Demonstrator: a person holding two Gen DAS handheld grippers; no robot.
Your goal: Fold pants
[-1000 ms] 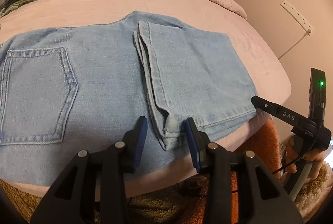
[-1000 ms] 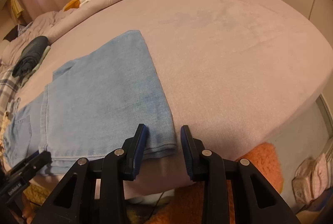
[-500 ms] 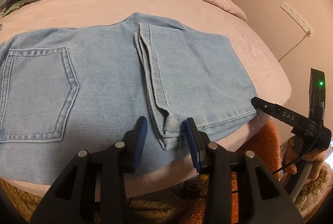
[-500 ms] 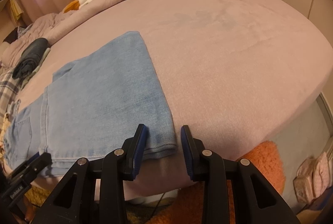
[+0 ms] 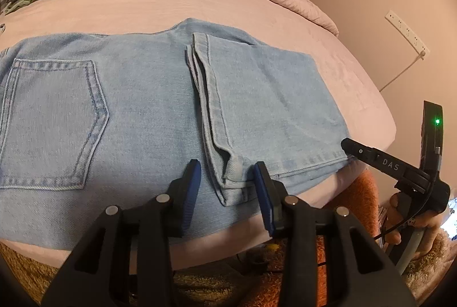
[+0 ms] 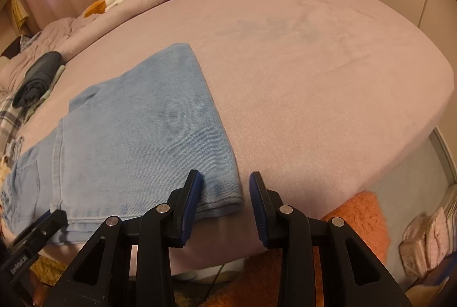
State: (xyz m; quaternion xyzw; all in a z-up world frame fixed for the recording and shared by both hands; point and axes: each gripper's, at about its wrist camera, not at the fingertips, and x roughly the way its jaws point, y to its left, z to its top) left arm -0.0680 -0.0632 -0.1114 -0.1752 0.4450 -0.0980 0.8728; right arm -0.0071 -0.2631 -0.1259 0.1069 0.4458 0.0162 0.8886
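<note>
Across the mauve bed (image 6: 300, 73) lay the light-blue denim pants (image 5: 142, 113), legs already doubled toward the pocket. Left gripper (image 5: 225, 181) fingers stood apart around the hem corner, right gripper (image 6: 225, 193) around the fold corner, gripping nothing. Another fold probably remained.

Your left gripper (image 5: 227, 178) points down and forward, its jaws parted with a clear gap; the blue pads (image 5: 192, 187) press on nothing. Your right gripper (image 6: 225, 193) holds the same downward pitch, jaws likewise parted and gripping nothing. In the left wrist view, your right hand (image 5: 411, 218) wraps the handle, to the right of the left claw and lower.
</note>
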